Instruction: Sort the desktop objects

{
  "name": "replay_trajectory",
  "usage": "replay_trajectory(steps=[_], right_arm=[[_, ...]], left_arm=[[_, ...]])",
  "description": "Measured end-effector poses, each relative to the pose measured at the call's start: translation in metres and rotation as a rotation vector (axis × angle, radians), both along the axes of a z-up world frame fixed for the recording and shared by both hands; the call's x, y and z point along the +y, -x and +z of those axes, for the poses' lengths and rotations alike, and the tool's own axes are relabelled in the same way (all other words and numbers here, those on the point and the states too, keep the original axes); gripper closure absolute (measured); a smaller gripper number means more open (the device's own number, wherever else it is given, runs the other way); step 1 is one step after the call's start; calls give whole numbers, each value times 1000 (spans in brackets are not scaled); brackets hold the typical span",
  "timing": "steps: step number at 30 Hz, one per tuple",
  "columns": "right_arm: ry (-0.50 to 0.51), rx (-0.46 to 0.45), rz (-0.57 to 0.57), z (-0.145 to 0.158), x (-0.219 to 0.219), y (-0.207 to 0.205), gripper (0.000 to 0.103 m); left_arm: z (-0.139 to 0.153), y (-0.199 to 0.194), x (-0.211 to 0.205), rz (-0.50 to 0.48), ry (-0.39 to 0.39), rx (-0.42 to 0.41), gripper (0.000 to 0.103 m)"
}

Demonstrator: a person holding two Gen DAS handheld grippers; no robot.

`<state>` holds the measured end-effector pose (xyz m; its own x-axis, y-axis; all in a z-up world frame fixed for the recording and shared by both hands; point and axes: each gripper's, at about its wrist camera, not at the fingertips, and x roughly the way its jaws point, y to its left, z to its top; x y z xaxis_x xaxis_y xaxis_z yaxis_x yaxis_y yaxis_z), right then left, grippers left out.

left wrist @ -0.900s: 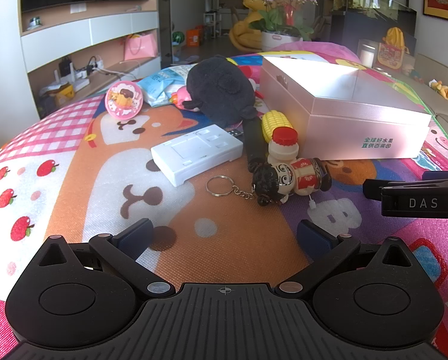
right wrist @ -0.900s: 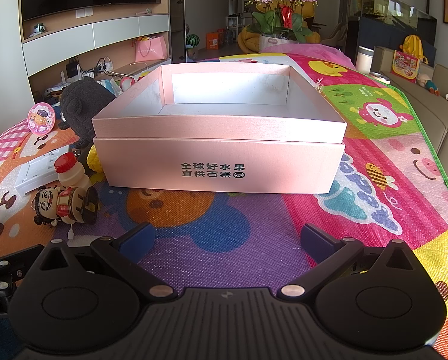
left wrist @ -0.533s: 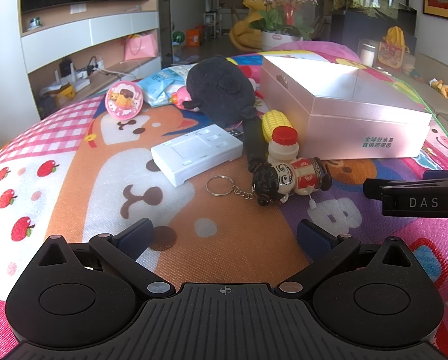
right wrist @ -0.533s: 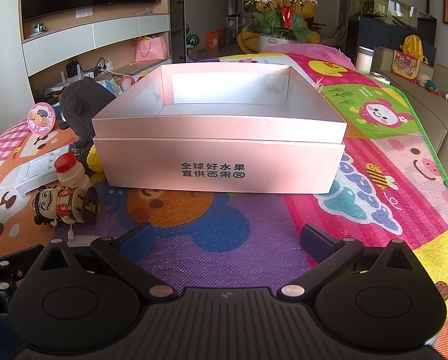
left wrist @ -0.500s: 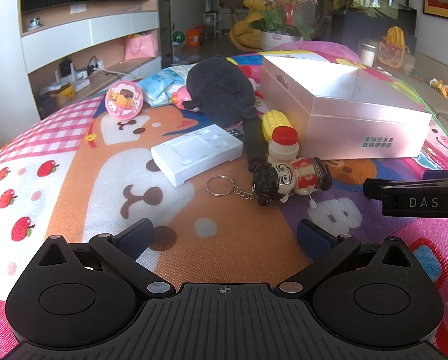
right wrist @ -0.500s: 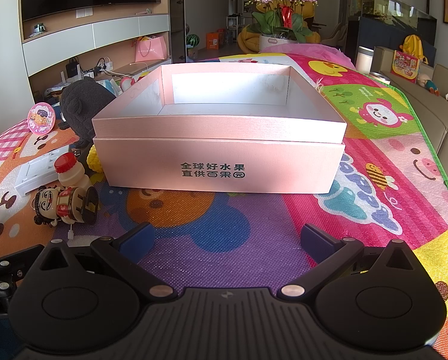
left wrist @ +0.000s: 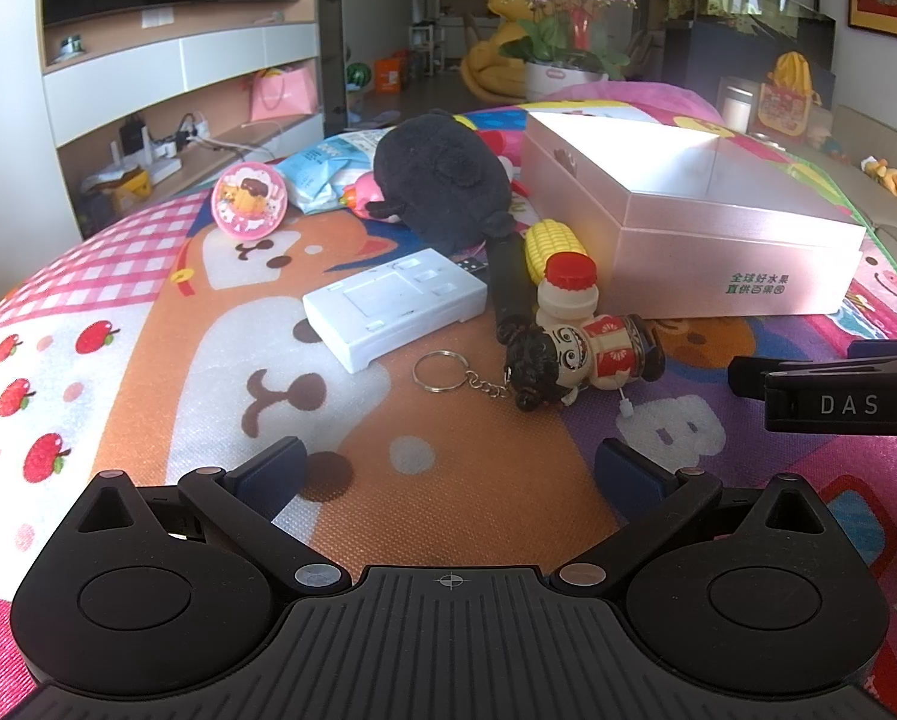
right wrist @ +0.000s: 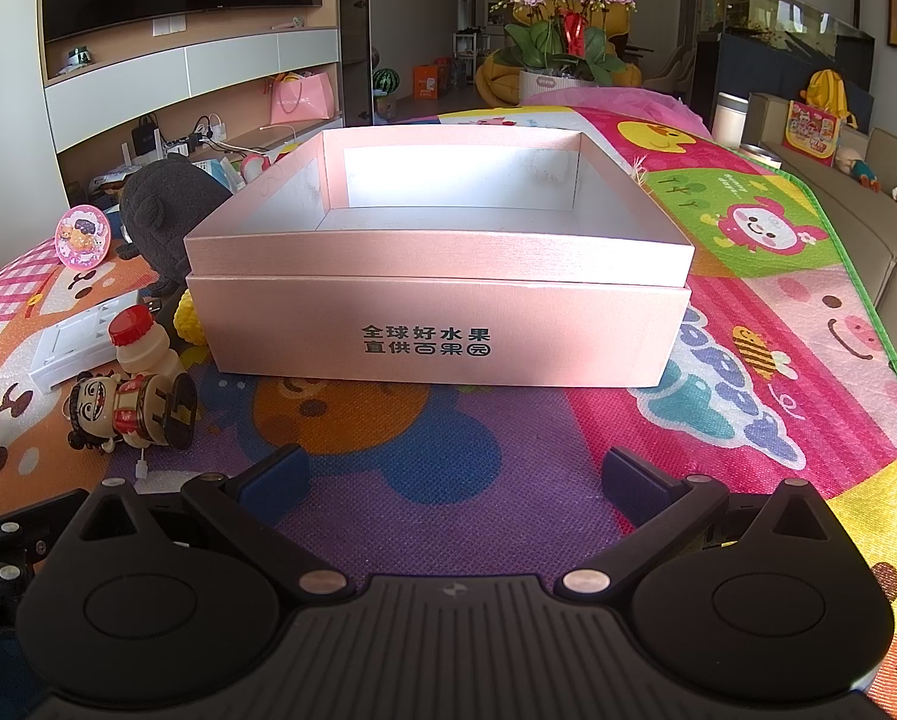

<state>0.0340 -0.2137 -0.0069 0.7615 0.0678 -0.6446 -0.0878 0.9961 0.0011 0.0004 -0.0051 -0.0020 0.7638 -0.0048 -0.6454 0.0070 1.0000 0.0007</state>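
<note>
My left gripper (left wrist: pixel 448 468) is open and empty, low over the mat, short of a doll keychain (left wrist: pixel 580 357) with a metal ring. Beyond it lie a small red-capped bottle (left wrist: pixel 567 291), a yellow toy corn (left wrist: pixel 553 240), a white plastic case (left wrist: pixel 395 306), a black plush (left wrist: pixel 442 180) and a round pink badge (left wrist: pixel 248 204). My right gripper (right wrist: pixel 453 474) is open and empty, in front of the open pink box (right wrist: pixel 442 312), which looks empty inside. The doll (right wrist: pixel 130 411) and the bottle (right wrist: pixel 139 339) lie left of the box.
A colourful play mat (right wrist: pixel 748 312) covers the surface. A blue-white packet (left wrist: pixel 322 171) and a pink toy (left wrist: pixel 370 198) lie behind the plush. The right gripper's body (left wrist: pixel 838 396) shows at the right edge of the left wrist view. A sofa (right wrist: pixel 892 180) runs along the right.
</note>
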Motion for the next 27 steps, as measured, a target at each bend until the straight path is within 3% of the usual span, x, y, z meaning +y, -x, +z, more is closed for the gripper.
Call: replay_trajectory(steps=[24,27], right_arm=[[15,84,11,8,-4,22,0],[17,81,13,7,-3,22,0]], left_arm=[[1,-3,0,-7,-9,30,0],[4,-1,5,-24,21,29,0]])
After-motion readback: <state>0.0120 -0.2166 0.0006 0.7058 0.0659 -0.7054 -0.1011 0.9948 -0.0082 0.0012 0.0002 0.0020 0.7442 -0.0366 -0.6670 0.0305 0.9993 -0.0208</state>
